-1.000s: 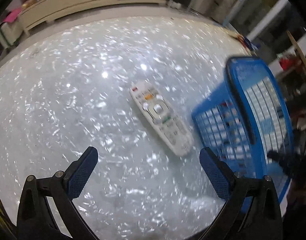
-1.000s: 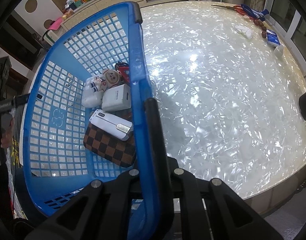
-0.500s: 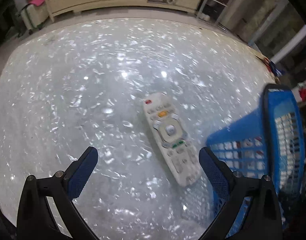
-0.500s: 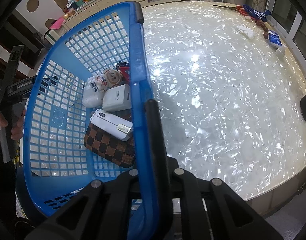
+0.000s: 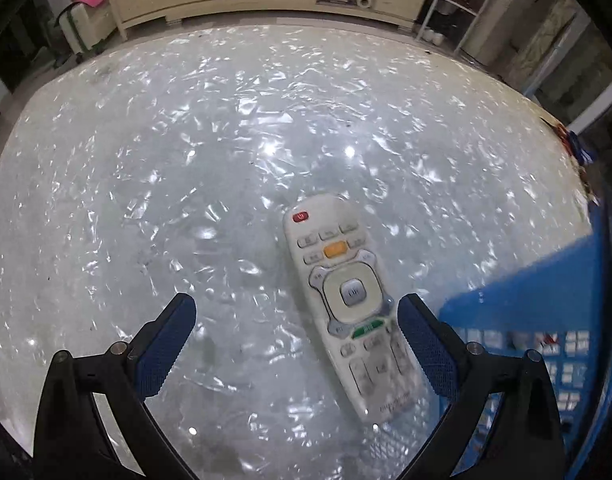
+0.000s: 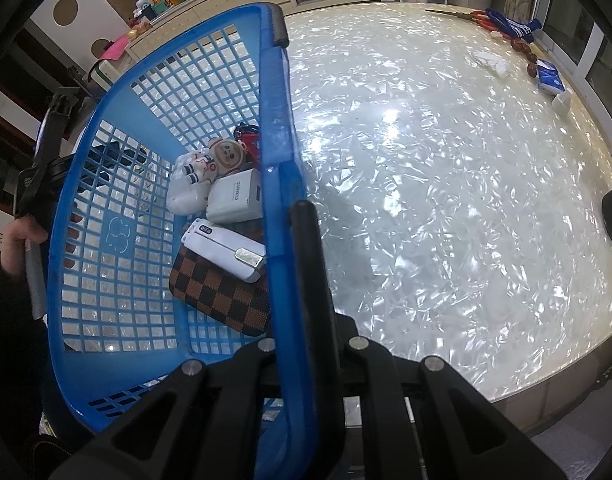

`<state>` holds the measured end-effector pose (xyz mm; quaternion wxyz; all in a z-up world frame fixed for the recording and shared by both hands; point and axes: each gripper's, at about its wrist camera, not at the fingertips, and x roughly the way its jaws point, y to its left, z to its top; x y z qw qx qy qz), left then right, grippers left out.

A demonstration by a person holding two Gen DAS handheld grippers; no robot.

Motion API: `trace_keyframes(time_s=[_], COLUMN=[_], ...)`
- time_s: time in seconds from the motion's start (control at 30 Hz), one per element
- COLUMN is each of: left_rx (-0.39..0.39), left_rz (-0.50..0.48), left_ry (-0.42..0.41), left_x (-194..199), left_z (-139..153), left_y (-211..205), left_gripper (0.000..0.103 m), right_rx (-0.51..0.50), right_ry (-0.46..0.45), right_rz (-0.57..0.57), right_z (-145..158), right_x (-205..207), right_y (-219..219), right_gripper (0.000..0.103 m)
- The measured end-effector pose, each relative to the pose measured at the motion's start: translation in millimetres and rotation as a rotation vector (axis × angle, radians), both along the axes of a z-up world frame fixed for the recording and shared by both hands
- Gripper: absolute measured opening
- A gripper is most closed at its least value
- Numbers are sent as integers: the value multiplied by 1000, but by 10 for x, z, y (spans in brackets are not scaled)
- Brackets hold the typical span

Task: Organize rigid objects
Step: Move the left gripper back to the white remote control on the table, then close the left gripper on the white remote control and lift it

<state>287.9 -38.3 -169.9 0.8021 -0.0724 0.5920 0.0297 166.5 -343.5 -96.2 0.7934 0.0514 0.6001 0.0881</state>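
White plastic, stiff and light: the remote [image 5: 348, 304] lies flat on the glossy desk [image 5: 186, 152], toward the side where the blue basket [image 6: 274, 128] stands, its lower end just beside the basket wall. My left gripper [image 5: 294, 344] hangs wide open above it, the right pad over the remote's long edge. I judge the smooth shell slippery, so I would pinch across the narrow waist below the round pad. My right gripper [image 6: 302, 240] is clamped on the basket rim.
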Motion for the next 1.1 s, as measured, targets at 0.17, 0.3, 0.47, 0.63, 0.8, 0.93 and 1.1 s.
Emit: trace_keyframes(time_s=[0.17, 0.3, 0.47, 0.63, 0.8, 0.93, 1.1], left_rx=[4, 5, -76, -91, -107, -94, -80], left_rz=[32, 52, 90, 103, 129, 147, 208], left_ry=[20, 5, 31, 25, 51, 44, 72], left_x=[92, 126, 113, 112, 123, 135, 121], left_z=[-87, -102, -162, -133, -186, -212, -237], left_y=[3, 3, 69, 73, 68, 31, -41], left_gripper=[101, 102, 102, 102, 102, 102, 102], right_rx=[2, 2, 5, 5, 7, 5, 5], right_ry=[-1, -2, -3, -3, -3, -4, -4], right_rz=[2, 2, 2, 4, 7, 11, 12], right_z=[1, 4, 4, 5, 3, 5, 7], right_x=[5, -9, -13, -19, -22, -36, -58], right_y=[-1, 6, 3, 8, 6, 16, 14], right_gripper=[8, 8, 8, 8, 9, 10, 10])
